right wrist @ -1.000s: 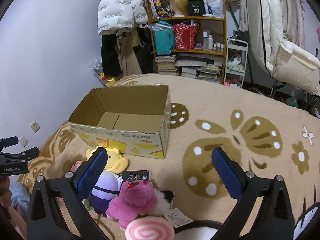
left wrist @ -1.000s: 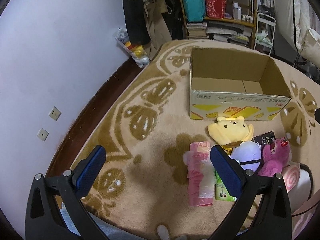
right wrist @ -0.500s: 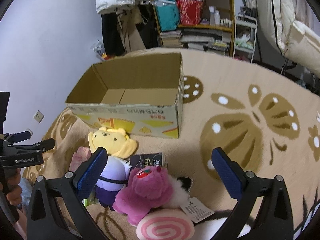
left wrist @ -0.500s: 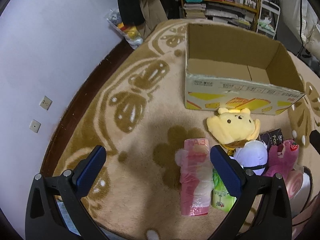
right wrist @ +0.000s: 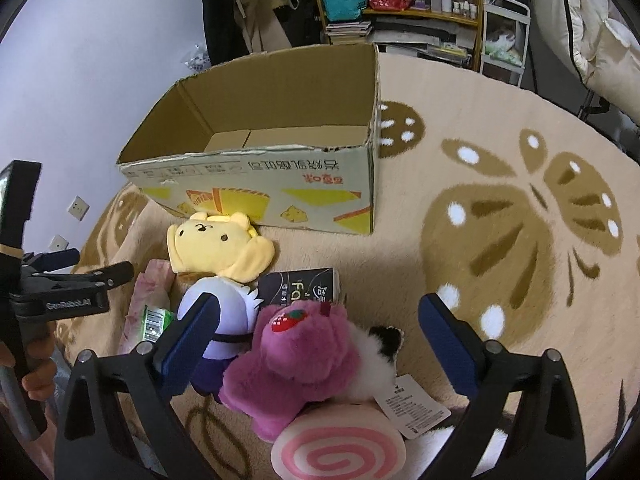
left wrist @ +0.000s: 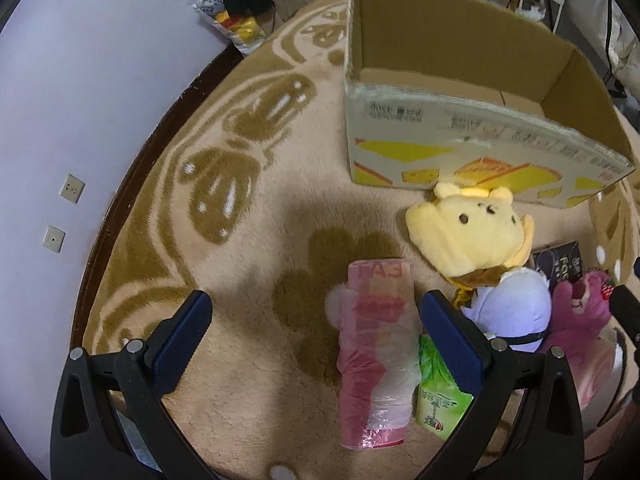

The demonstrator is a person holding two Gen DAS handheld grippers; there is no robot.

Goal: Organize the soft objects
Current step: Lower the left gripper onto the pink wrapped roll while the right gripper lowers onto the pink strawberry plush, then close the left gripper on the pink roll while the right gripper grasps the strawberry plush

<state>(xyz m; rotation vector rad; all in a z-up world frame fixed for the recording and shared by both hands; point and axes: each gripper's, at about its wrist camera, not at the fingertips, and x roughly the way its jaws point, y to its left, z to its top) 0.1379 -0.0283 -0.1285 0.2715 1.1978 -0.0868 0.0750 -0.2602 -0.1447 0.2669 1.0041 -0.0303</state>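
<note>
**Bedroom carpet with soft toys beside an open cardboard box**

Beige carpet (right wrist: 500,128) with brown butterfly patterns covers the floor, and the soft objects lie on it in a loose cluster. A yellow bear plush (left wrist: 466,230) lies just in front of an open, empty cardboard box (left wrist: 472,148), touching its printed front wall. Just below the bear sits a lavender plush (left wrist: 510,312), and beside that a magenta plush (right wrist: 298,364) with a strawberry on its head. A pink spiral roll cushion (right wrist: 338,446) lies at the near edge, touching the magenta plush. A dark packet (right wrist: 298,286) lies between the bear and the magenta plush. To the left, a pink wrapped bundle (left wrist: 376,364) lies lengthwise, with a green packet (left wrist: 438,400) touching its right side.

The left hand-held gripper (left wrist: 312,334) hovers over the pink bundle, fingers spread wide and holding nothing. The right hand-held gripper (right wrist: 318,330) hovers above the magenta plush, likewise spread and empty. A lilac wall (left wrist: 80,80) and cluttered shelves (right wrist: 420,4) stand behind.
</note>
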